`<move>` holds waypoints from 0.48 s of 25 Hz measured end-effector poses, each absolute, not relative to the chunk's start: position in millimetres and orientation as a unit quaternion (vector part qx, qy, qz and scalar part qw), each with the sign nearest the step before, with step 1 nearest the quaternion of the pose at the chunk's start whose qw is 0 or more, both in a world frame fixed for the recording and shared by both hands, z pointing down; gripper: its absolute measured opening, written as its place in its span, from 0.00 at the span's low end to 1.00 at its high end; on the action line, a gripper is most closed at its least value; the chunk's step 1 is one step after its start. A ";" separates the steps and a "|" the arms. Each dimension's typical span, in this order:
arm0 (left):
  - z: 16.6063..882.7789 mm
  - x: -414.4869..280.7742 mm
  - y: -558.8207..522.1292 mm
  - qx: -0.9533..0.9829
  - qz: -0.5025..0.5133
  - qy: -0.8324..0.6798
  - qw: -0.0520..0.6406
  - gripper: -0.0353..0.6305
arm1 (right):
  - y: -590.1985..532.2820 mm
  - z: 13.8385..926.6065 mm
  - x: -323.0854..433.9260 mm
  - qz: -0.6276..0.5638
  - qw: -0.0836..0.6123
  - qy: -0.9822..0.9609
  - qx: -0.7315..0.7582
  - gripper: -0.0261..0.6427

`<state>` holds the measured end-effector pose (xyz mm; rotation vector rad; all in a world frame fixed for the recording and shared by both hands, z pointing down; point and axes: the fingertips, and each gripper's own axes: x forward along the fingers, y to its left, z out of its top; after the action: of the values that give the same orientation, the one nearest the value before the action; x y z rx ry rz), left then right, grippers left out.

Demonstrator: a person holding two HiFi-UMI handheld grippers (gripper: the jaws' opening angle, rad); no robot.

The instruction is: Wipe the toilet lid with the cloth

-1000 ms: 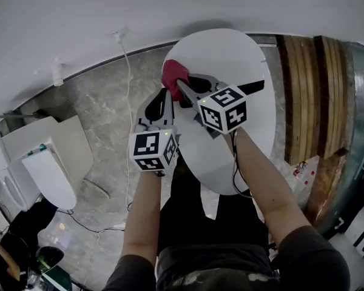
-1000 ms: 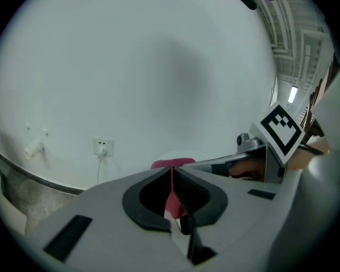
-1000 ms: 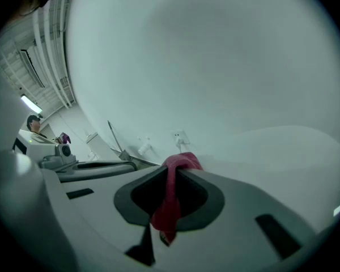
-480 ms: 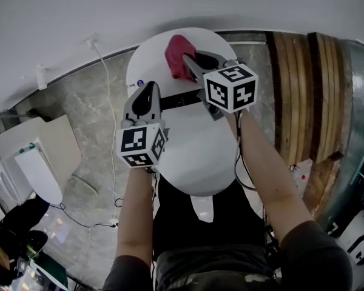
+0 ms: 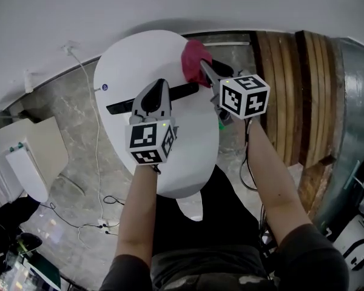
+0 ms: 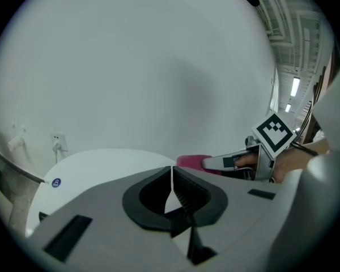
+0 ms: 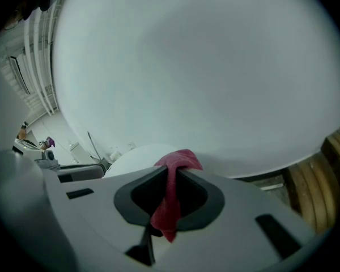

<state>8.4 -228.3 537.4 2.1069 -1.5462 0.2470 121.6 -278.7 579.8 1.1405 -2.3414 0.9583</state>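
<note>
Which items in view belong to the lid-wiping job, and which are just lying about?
In the job:
- toilet lid
- red cloth, clamped in the right gripper
- left gripper, shut on nothing, over the lid

Lying about:
- white cable on the floor
- wooden slats
- white fixture at far left

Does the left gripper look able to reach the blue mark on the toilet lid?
Probably yes: only bare toilet lid lies between the shut left gripper and the blue mark; the cloth in the right gripper is elsewhere.
</note>
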 end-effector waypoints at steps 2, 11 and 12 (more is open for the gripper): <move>535.9 4.6 -221.3 0.772 0.094 -0.573 0.257 0.08 | -271.5 577.3 125.8 0.343 0.178 -0.829 0.405 0.10; 530.4 -94.2 -175.5 0.755 0.104 -0.594 0.257 0.08 | -199.6 541.7 8.6 0.325 0.167 -0.863 0.349 0.10; 530.2 -110.2 -168.9 0.752 0.105 -0.597 0.258 0.08 | -188.4 543.9 -13.2 0.326 0.169 -0.867 0.335 0.10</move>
<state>-110.2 -168.9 530.2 2.0398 -1.6184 0.2849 -13.2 -188.4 543.9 0.9535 -2.4654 0.9275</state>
